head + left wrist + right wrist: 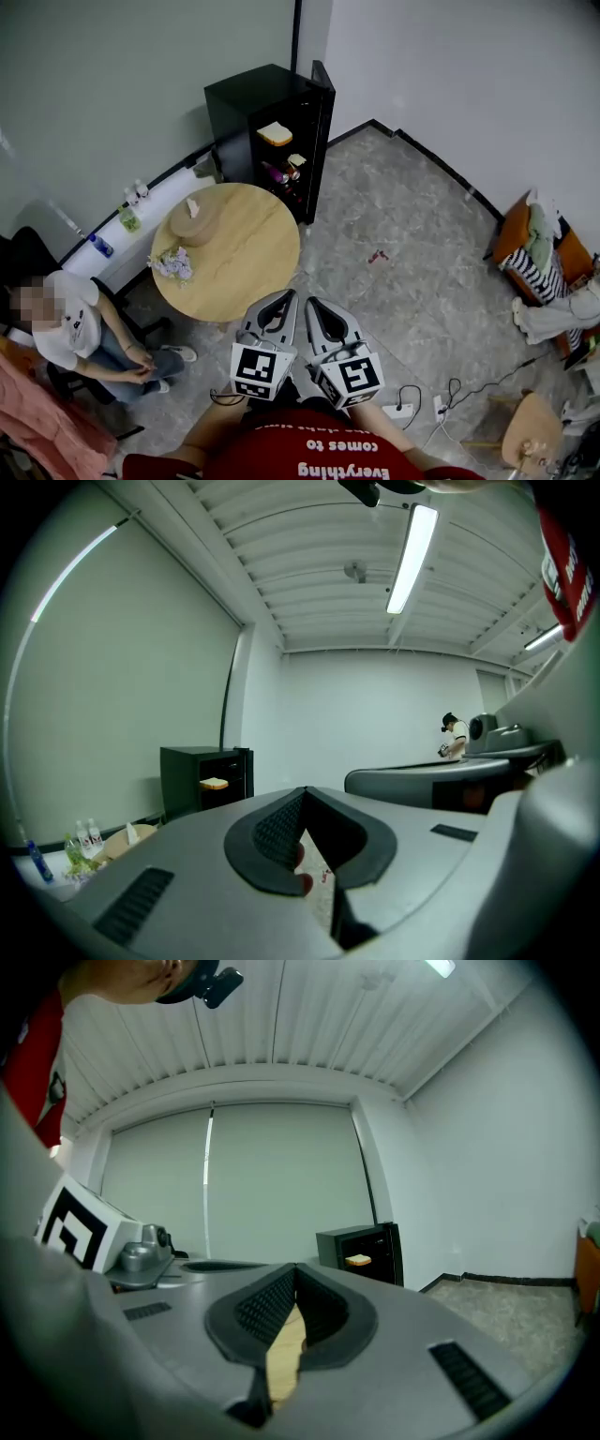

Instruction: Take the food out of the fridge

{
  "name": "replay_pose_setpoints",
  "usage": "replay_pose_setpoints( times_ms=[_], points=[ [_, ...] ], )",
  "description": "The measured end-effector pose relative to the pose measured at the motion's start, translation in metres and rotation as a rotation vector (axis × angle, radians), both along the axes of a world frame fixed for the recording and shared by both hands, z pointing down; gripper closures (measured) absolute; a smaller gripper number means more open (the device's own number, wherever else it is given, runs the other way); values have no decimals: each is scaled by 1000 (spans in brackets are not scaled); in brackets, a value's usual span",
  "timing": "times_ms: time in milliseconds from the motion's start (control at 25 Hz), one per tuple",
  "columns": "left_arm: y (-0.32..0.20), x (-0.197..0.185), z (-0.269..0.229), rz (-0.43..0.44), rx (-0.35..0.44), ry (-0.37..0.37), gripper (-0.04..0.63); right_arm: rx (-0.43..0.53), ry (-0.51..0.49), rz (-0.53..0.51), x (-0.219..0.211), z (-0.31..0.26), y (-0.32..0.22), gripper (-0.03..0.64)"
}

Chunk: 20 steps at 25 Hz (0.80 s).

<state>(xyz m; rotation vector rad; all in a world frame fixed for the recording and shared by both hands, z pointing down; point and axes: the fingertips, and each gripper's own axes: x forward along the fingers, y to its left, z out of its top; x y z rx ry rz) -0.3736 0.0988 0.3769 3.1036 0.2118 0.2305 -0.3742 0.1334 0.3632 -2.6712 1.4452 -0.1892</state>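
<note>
Black fridge [248, 94], door open — bread [275, 133] on top shelf, pale slice, brown crust. Left gripper [284, 298], right gripper [311, 305] — jaws together, empty.

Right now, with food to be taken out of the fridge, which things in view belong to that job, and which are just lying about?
Job: fridge, door open; bread slice on its upper shelf; food on the shelf below; left gripper; right gripper.
Lying about: round table; flowers; bottle by the wall; red scrap on the floor; stool.

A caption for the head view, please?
Two shut hand-held grippers face an open black fridge beyond a round table.
</note>
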Motion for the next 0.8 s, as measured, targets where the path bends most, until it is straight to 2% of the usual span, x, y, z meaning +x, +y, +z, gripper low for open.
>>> replay_pose_setpoints(
  times_ms=[240, 440, 640, 800],
  points=[
    [-25, 80, 0, -29, 10, 19, 589, -12, 12, -5, 80, 4, -11, 606],
    [-13, 138, 9, -35, 35, -10, 589, -15, -28, -62, 142, 17, -3, 606],
    [11, 203, 15, -110, 63, -7, 589, -11, -36, -151, 206, 22, 14, 606],
    [25, 250, 11, -151, 100, -2, 589, -21, 3, -213, 256, 14, 25, 606]
  ],
)
